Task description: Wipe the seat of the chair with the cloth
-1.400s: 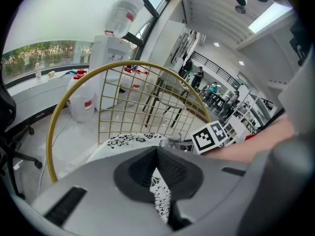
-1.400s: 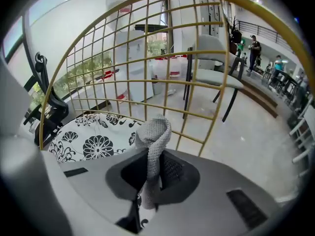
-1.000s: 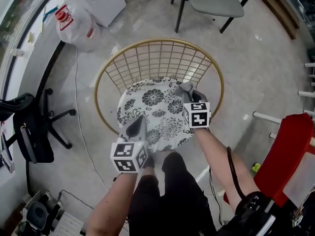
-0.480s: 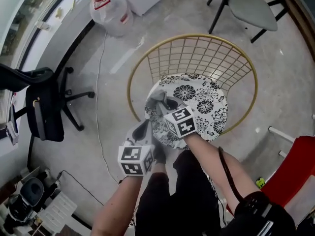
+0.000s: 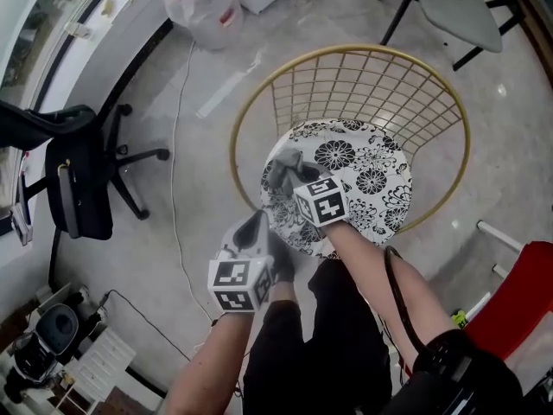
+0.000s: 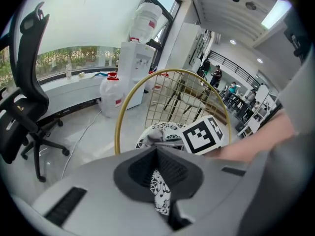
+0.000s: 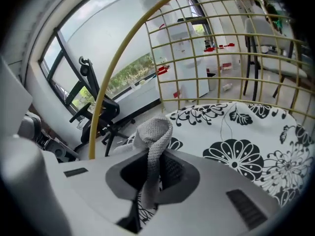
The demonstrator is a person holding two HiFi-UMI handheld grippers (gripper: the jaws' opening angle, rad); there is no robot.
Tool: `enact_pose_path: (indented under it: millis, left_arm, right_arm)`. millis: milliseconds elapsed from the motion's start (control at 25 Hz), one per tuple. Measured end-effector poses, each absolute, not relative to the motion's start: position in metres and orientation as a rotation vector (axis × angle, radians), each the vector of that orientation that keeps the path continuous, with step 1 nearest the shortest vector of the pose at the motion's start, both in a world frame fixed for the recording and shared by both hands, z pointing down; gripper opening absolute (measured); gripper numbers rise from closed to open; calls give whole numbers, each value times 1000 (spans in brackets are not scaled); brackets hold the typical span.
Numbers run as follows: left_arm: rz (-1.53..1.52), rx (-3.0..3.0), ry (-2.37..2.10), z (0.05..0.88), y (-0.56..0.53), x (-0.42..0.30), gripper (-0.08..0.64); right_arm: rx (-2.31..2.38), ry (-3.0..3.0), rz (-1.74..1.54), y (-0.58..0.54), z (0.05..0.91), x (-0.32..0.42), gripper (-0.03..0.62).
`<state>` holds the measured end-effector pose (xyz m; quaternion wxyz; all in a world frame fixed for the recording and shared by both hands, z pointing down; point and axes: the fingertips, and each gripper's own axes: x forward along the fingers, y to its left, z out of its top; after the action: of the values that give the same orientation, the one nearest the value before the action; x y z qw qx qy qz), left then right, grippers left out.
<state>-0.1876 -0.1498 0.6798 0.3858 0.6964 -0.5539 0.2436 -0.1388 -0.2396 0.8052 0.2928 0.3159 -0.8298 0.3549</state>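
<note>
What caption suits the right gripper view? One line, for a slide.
Right hand-held gripper shut on a grey cloth over the flower-patterned seat of a gold wire chair.

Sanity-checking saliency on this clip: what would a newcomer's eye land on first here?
The black-and-white floral seat of the gold wire chair, mid-frame in the head view. Then the grey cloth pinched in the right gripper, on the seat's left side in that view, with the left gripper shut at the seat's near edge.
</note>
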Motion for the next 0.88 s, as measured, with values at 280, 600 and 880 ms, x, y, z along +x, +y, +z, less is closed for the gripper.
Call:
enact_pose_path:
  millis: [280,600,880]
  left_arm:
    - [616,1814,-1391,678,-167,-163,8]
    - [639,1859,-1300,683,-170,-121,8]
    - [655,1926,-1229,676,-180,-86,8]
  right_arm:
    - [942,-2102,960,-239,823,-82,29]
    - [1106,-1949,938,-244,835,5,29]
    - [1223,-1840,925,-247,831,74,29]
